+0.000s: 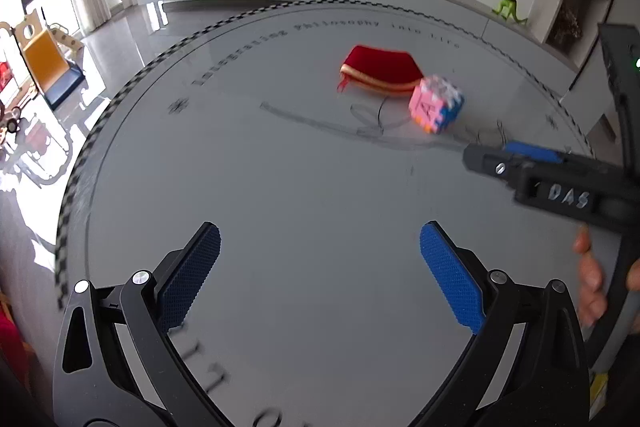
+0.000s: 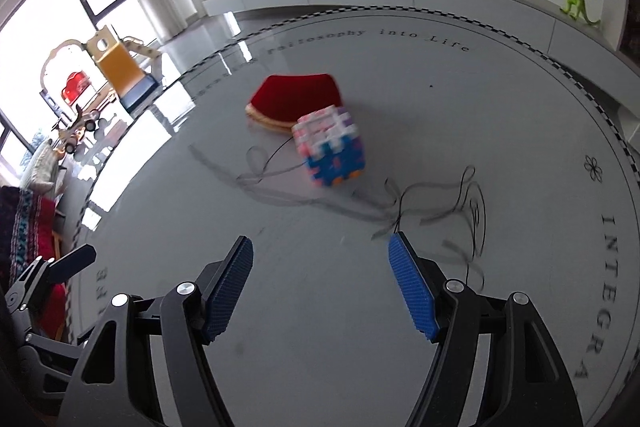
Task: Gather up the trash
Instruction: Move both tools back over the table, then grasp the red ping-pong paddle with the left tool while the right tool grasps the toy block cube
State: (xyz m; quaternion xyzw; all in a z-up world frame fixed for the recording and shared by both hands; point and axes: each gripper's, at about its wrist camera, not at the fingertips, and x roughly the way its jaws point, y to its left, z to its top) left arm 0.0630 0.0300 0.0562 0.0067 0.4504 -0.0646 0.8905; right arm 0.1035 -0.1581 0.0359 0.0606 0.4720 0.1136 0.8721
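Hovering above the round grey counter (image 1: 280, 187), the left claw (image 1: 320, 267) stood spread wide with nothing between its blue pads, and the right claw (image 2: 320, 279) was likewise spread and empty. The likeliest trash, a red fabric pouch (image 2: 298, 101) with a gold-trimmed edge, lay flat toward the far half of the counter. A pink, white and blue puzzle cube (image 2: 332, 151) sat touching its near right corner, partly covering it in the right wrist view.

Both views were smeared by motion, so a hurried closing could have landed off target. Because the cube pressed against the pouch, a claw aimed at the pouch might have knocked the cube and sent it rolling over the smooth, glossy counter toward the checkered rim. The thin, flat pouch offered little height to pinch, so the pads could have slid over the fabric or scraped the counter. With the two claws close together, they also risked colliding.

The pouch's long axis ran roughly left to right across both views; its gold-trimmed edge faced the claws, the plain red edge faced away.
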